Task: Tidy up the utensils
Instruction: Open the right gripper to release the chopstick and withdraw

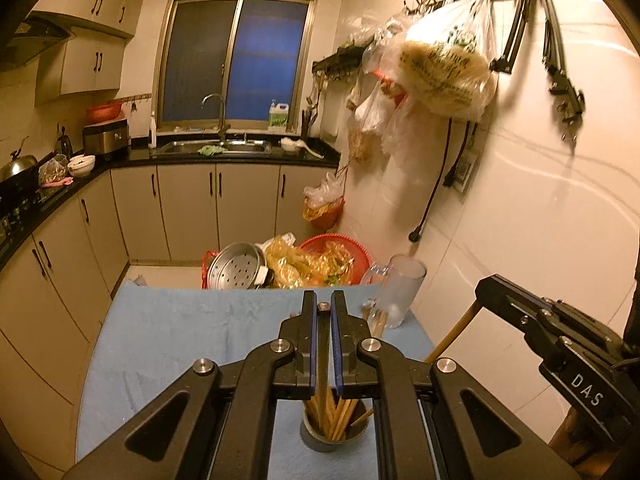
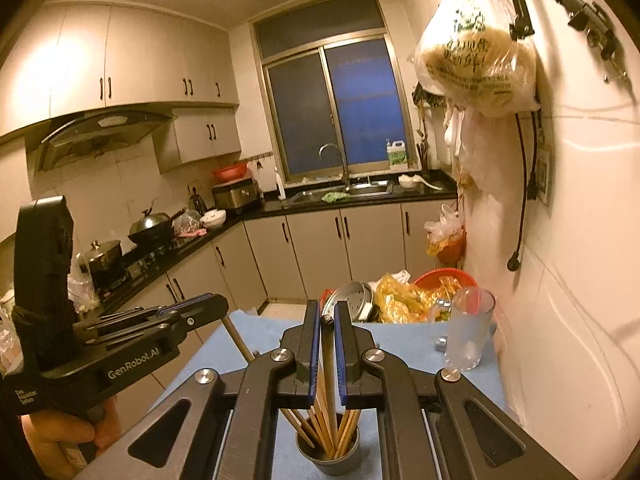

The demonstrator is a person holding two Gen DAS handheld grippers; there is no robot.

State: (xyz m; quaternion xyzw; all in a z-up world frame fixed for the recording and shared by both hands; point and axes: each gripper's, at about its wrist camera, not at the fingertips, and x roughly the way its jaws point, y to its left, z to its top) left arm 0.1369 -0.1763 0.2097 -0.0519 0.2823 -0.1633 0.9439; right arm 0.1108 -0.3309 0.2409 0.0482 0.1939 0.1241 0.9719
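Both grippers are raised above a small table covered by a blue cloth, each pointing toward the far kitchen wall and window. The left gripper has its jaws drawn nearly together on a single chopstick, whose metal-capped top sits between the fingertips while its lower end reaches down into the metal cup standing on the near part of the cloth. That cup holds a bundle of wooden chopsticks fanned against its rim. In the left wrist view the right gripper enters from the right, level and angled toward the left, with a wooden stick running down from its tip toward the table edge. From the right wrist camera, the right gripper likewise has its jaws almost closed, pinching one chopstick that rises from the same metal cup. The left gripper shows at the left there, held by a hand on the grip low at the near left, its fingers pointing right. A frosted glass mug stands at the far right corner of the cloth, near the tiled wall, with some stick ends just beside its base.
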